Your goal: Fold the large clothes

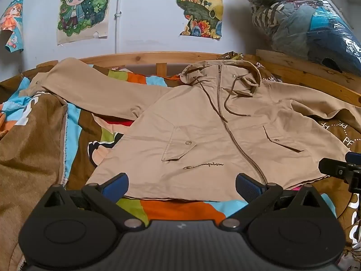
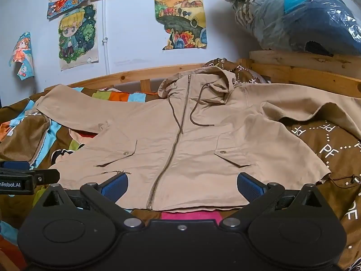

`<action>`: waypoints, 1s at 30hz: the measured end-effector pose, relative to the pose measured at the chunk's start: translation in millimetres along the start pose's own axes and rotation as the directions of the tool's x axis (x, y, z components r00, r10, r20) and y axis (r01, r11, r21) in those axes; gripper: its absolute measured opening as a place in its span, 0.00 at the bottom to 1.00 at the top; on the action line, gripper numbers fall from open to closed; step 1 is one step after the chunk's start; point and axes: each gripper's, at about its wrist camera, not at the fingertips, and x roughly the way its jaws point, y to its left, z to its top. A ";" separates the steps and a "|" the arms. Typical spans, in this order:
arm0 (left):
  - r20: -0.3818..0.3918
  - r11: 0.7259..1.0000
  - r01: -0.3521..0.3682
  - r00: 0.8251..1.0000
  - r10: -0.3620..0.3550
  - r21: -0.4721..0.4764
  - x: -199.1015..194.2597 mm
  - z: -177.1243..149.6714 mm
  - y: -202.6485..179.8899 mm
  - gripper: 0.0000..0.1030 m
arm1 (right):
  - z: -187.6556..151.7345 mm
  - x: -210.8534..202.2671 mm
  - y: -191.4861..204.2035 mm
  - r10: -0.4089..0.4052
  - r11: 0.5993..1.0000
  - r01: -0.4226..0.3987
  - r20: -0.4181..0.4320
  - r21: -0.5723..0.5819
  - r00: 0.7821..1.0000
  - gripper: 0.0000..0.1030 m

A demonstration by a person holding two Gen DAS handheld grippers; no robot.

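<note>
No fold made: tan hooded jacket point(image 2: 180, 140) lies zipped, face-up, sleeves outspread across the bed. Left gripper point(image 1: 181, 186) and right gripper point(image 2: 181, 186) hover at its hem, fingers spread, empty.

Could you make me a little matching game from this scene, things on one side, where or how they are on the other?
Things:
1. jacket
2. zipper
3. plastic-wrapped bundle
4. cartoon posters

States or places:
A. stuck on the wall
B. closed up the front
C. spread flat on the bed, front up
D. up on the wooden ledge at the right

Pairs: 1-C, 2-B, 3-D, 4-A
</note>
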 end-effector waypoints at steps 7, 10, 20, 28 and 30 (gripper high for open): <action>-0.001 1.000 0.002 1.000 -0.002 -0.003 0.8 -0.9 1.2 0.99 | 0.0 0.1 -1.1 0.001 1.000 -0.001 -0.003 0.003 1.000 0.99; -0.001 1.000 0.003 1.000 -0.003 -0.003 1.2 -1.0 1.0 0.99 | 0.0 0.0 -1.4 0.002 1.000 -0.002 -0.003 0.004 1.000 0.99; -0.003 1.000 0.002 1.000 -0.002 -0.004 1.4 -0.8 0.9 0.99 | 4.3 -1.1 -1.7 0.002 1.000 -0.002 -0.006 0.009 1.000 0.99; -0.004 1.000 0.002 1.000 -0.002 -0.004 1.5 -0.7 0.8 0.99 | -1.3 0.3 -2.7 0.001 1.000 -0.001 -0.007 0.016 1.000 0.99; -0.004 1.000 0.002 1.000 -0.002 -0.004 1.5 -0.6 0.9 0.99 | -0.7 0.4 -3.3 0.002 1.000 -0.002 -0.008 0.018 1.000 0.99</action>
